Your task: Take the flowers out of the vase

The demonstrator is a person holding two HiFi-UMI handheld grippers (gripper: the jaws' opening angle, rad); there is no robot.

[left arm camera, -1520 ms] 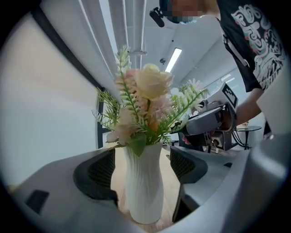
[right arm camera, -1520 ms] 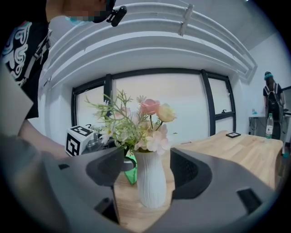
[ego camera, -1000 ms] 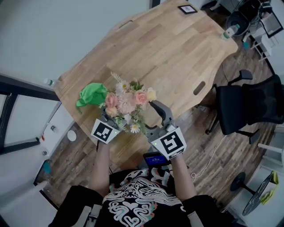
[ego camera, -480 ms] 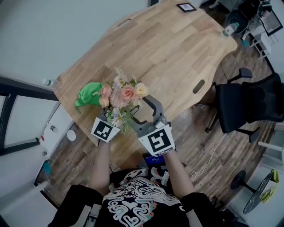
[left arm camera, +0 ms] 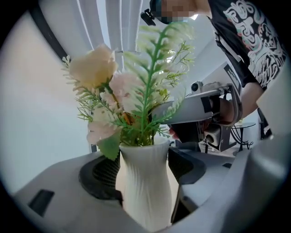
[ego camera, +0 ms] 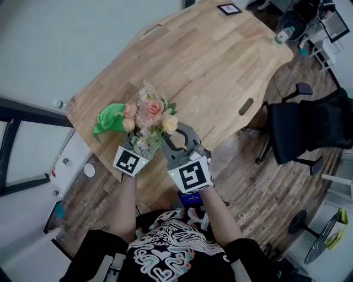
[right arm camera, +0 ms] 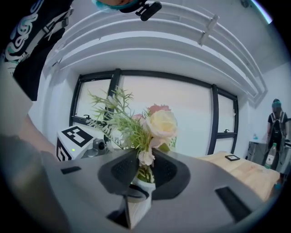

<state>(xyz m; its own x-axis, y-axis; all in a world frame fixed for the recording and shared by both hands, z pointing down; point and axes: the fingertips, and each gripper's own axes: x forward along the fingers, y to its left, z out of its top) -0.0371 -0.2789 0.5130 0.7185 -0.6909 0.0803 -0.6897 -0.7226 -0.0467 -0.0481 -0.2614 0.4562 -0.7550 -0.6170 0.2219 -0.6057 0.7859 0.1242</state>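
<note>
The white ribbed vase [left arm camera: 145, 195] holds a bunch of flowers [ego camera: 148, 113]: peach and pink roses, small daisies and feathery green sprigs, all still standing in its mouth. It sits at the near edge of the wooden table [ego camera: 209, 66], just beside a crumpled green cloth [ego camera: 110, 118]. Whether its base rests on the tabletop cannot be told, since the jaws hide it.

The left gripper [left arm camera: 143, 173] has both dark pads pressed against the sides of the vase's body, clamped on it from the person's side. It lies about level, its marker cube facing up, and the forearm behind it runs straight back to the person's body.

The right gripper [right arm camera: 144, 170] comes in from the right and points across at the bunch, tipped slightly downward, its marker cube also turned up. Its jaws have just been closing, and they now stand narrow, with the pads on the green stems [right arm camera: 144, 174] right above the vase's rim. The blooms spread out above the pads. The two grippers sit close together, the right one's jaws above the left one's.

Farther off, a black office chair [ego camera: 314, 129] stands at the table's right side, and a small black picture frame [ego camera: 233, 9] lies at the far end.
</note>
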